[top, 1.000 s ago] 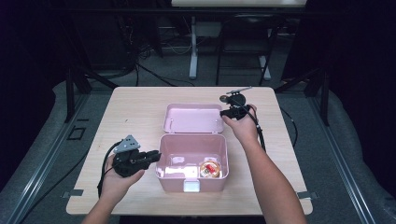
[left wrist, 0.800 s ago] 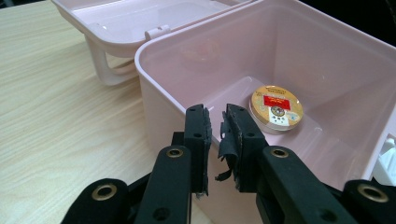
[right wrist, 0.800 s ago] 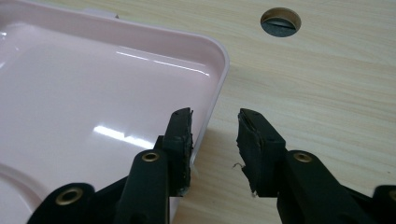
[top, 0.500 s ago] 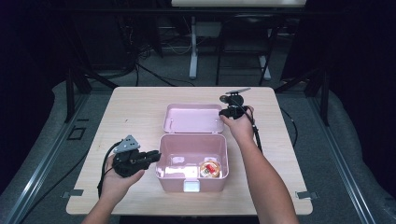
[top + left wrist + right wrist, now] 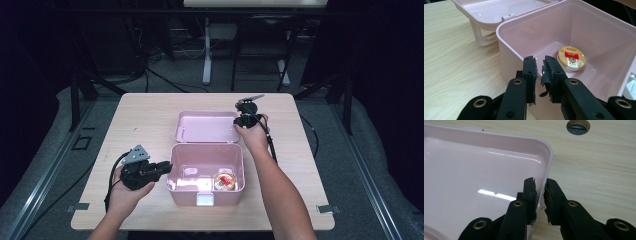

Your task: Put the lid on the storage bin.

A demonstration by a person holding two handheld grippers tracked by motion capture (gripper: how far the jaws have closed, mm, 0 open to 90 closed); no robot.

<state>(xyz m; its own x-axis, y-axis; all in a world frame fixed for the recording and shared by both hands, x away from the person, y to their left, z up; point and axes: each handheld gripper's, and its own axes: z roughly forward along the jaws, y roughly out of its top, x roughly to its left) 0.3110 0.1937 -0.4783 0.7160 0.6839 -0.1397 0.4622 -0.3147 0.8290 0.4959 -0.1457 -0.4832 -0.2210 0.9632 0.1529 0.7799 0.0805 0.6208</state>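
Lab or recording studio, dark room, black curtains [image 5: 30, 75] around a lone wooden tabletop [image 5: 145, 125], metal stand legs [image 5: 206, 60], cables [image 5: 165, 80] trailing across grey carpeted floor [image 5: 50, 150]

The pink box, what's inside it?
Inside the pink box lies a round gold tin with a red label, flat on the bottom near one end. The high view also shows something pale beside it, too glary to name. The near wall hides part of the floor.

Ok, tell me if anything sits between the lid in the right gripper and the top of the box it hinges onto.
Nothing visible does. The right gripper pinches the lid rim; the lid lies flat behind the open box. The tin sits low on the box floor.
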